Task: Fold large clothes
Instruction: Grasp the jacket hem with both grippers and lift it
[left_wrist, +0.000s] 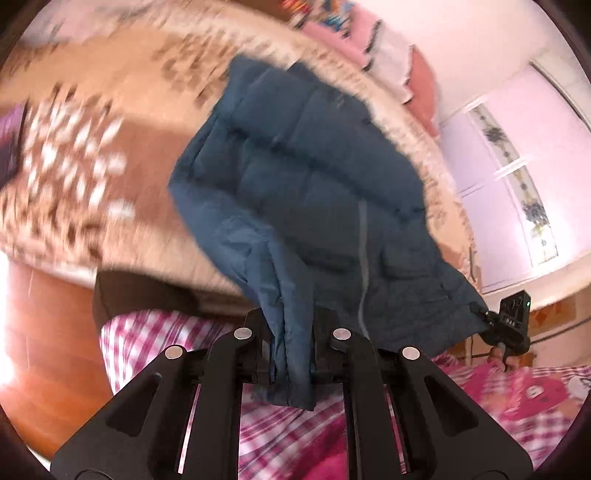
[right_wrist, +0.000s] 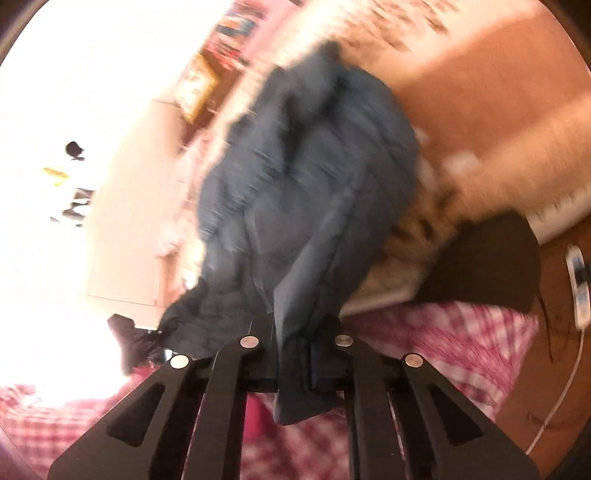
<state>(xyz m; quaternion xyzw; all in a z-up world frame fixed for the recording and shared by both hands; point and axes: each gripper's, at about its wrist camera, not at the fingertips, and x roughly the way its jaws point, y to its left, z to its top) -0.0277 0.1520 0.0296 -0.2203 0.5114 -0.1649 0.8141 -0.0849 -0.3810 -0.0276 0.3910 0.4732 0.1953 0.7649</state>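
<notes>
A dark blue quilted jacket (left_wrist: 303, 166) lies stretched over a tan patterned bedspread (left_wrist: 92, 122). My left gripper (left_wrist: 291, 332) is shut on a fold of the jacket's hem, with cloth hanging down between the fingers. In the right wrist view the same blue jacket (right_wrist: 306, 184) bunches up ahead, and my right gripper (right_wrist: 299, 332) is shut on another stretch of its edge. The far corner of the hem in the left wrist view meets the other gripper (left_wrist: 511, 325), seen small and black at the right. Both views are blurred.
A pink and white checked cloth (left_wrist: 288, 435) lies under both grippers. Orange wood floor (left_wrist: 44, 332) shows at the left, a pale wardrobe (left_wrist: 517, 166) at the right. In the right wrist view a white power strip (right_wrist: 578, 291) with its cord lies on the floor.
</notes>
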